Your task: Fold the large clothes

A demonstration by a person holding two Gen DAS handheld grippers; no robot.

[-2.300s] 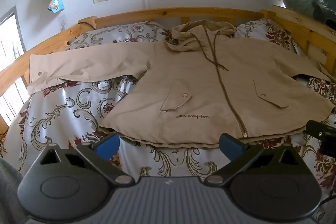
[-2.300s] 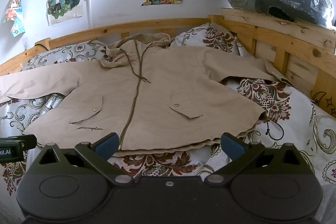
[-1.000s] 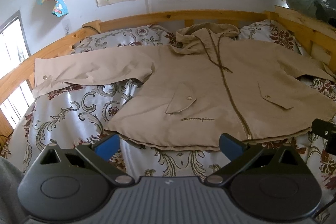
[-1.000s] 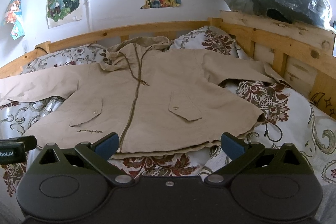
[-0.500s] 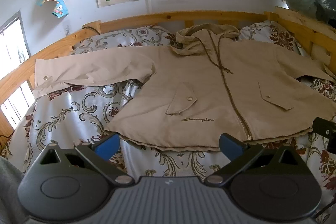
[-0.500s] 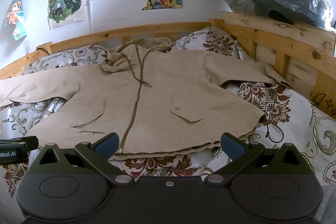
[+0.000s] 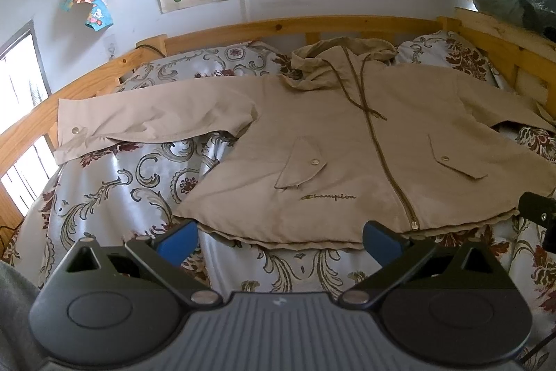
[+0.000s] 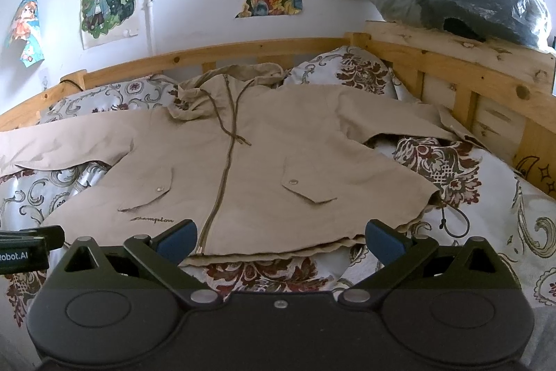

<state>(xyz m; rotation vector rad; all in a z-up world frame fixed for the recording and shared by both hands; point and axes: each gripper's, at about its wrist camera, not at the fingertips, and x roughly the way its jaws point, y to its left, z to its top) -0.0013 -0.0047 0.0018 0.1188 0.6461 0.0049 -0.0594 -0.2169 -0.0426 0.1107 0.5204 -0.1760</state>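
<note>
1. The khaki Champion hooded jacket (image 7: 347, 134) lies face up and spread flat on the bed (image 7: 114, 197), which is covered by a floral quilt. Its hood points toward 12 o'clock at the wooden headboard (image 7: 312, 23), and its hem faces the tools at 6 o'clock.
2. The left tool (image 7: 278, 237) hangs just short of the hem with its blue pads wide apart and nothing between them. The right tool (image 8: 281, 237) is likewise spread and empty, over the hem near the zip's lower end.
3. No fold looks started, so the first step is probably to bring a sleeve across the chest.
4. For a clean fold, I would take the left sleeve (image 7: 146, 120), stretched toward 9 o'clock, at its cuff, pinching both layers. Lift it only a little and lay it across toward 3 o'clock so that the crease runs parallel to the zip (image 7: 378, 145).
5. The right sleeve (image 8: 399, 120) reaches 3 o'clock by the side rail; its cuff may snag there.
6. The fabric looks thin and smooth, with two buttoned pocket flaps, loose hood cords and a hem drawcord loop (image 8: 451, 221) trailing at the right corner.
</note>
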